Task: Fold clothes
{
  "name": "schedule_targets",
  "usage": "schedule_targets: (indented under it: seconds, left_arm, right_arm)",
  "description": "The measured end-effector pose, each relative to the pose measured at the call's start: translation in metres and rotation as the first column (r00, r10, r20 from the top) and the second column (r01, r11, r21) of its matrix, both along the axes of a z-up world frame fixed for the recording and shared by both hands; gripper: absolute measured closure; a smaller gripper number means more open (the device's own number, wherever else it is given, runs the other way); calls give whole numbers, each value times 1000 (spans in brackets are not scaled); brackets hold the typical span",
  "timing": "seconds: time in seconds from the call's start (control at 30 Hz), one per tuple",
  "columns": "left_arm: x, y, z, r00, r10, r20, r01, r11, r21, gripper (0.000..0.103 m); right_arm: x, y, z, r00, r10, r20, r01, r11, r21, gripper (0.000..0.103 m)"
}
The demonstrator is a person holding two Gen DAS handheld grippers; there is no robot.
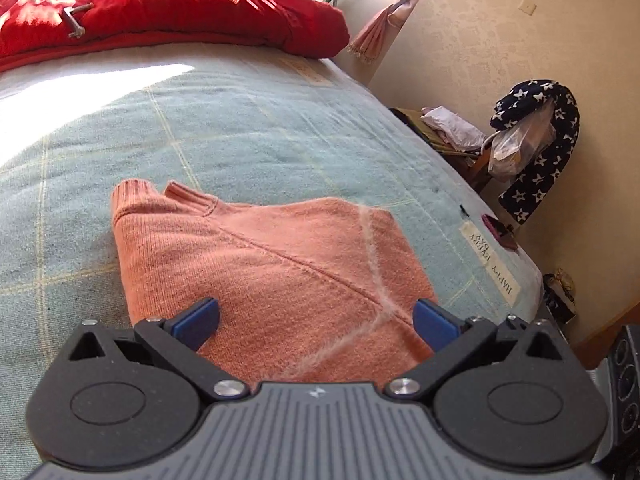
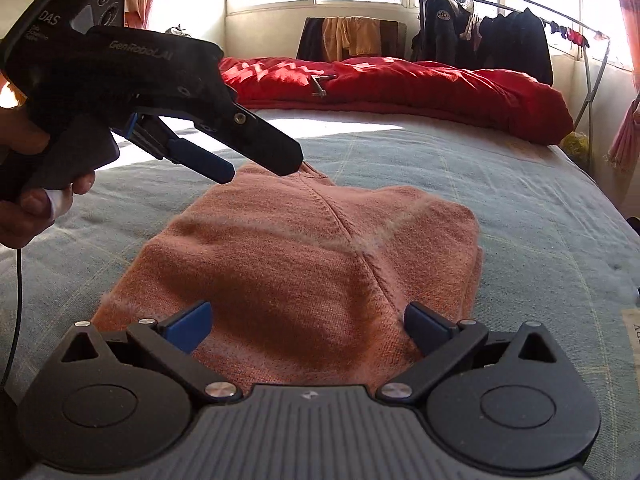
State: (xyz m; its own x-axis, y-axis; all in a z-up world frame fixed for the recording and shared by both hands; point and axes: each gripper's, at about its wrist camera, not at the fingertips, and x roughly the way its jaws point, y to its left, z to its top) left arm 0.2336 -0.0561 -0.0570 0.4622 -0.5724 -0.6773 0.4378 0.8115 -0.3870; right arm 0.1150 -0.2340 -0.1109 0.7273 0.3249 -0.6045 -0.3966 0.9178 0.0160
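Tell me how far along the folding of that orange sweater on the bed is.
Mostly done, it seems: the orange sweater lies on the blue blanket as a compact folded bundle with its collar at the far end. Nothing is in hand: the left tongs and right tongs are both open, above the sweater. Left: perhaps a final fold or tidying. No other loose garment lies on the blanket.

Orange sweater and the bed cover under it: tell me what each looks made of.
Orange sweater: knitted, probably wool or acrylic; visible rib stitches, raised seam, fuzzy pale crease lines. Matte.
Bed cover: looks like woven cotton or terry, pale blue with thin yellowish checks; nubby, matte surface. Fibre cannot be confirmed.
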Motion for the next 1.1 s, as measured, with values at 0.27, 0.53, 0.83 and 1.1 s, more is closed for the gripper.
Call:
schedule_targets:
  seconds: [0.27,0.53,0.83,1.1]
  left_arm:
    - [-32,2,5,999,32,38,-34,998,61,1]
    - [-74,10,2,996,68,58,-72,995,62,1]
    - [-96,20,-10,988,154,26,-154,988,26,1]
    - [-118,14,0,990,132,51,-132,991,-19,1]
  right_arm:
    - [-3,1,0,1000,-14,-2,14,1000,-13,0]
    - [-18,4,16,999,-39,-3,39,999,-4,0]
    - [-37,7,24,1000,-25,-14,25,1000,-2,0]
    - [-45,-2,28,998,-61,-15,61,998,8,0]
